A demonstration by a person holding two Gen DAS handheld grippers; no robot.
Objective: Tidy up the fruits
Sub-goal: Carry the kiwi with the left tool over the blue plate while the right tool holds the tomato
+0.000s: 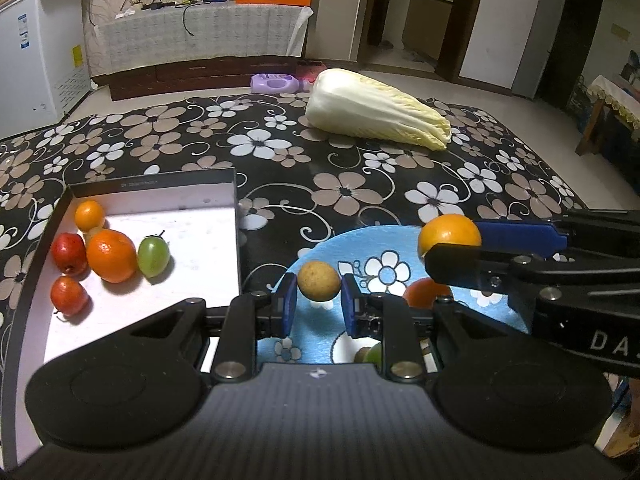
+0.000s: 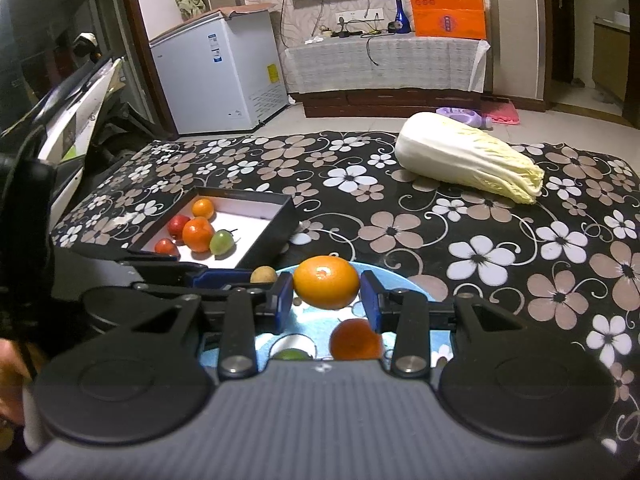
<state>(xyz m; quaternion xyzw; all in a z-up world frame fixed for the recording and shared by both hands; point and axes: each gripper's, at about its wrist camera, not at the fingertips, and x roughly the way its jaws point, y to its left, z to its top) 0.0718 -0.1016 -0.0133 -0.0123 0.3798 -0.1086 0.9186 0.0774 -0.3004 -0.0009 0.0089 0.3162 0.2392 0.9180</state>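
Observation:
My left gripper [image 1: 318,294] is shut on a small round brown fruit [image 1: 319,280], held above the blue flowered plate [image 1: 360,240]. My right gripper [image 2: 326,294] is shut on an orange [image 2: 326,282] over the same plate [image 2: 384,276]; in the left wrist view it [image 1: 452,244] reaches in from the right with that orange [image 1: 448,234]. A darker orange [image 2: 354,340] and a green fruit [image 2: 292,355] lie on the plate. To the left, a black box [image 1: 236,216] with a white floor holds two oranges, two red fruits and a green fruit [image 1: 153,256].
A large napa cabbage [image 1: 376,110] lies at the far side of the black floral tablecloth [image 1: 344,192]. Beyond the table's far edge are a purple bottle [image 1: 276,82] on the floor and a white chest freezer [image 2: 220,76] at the left.

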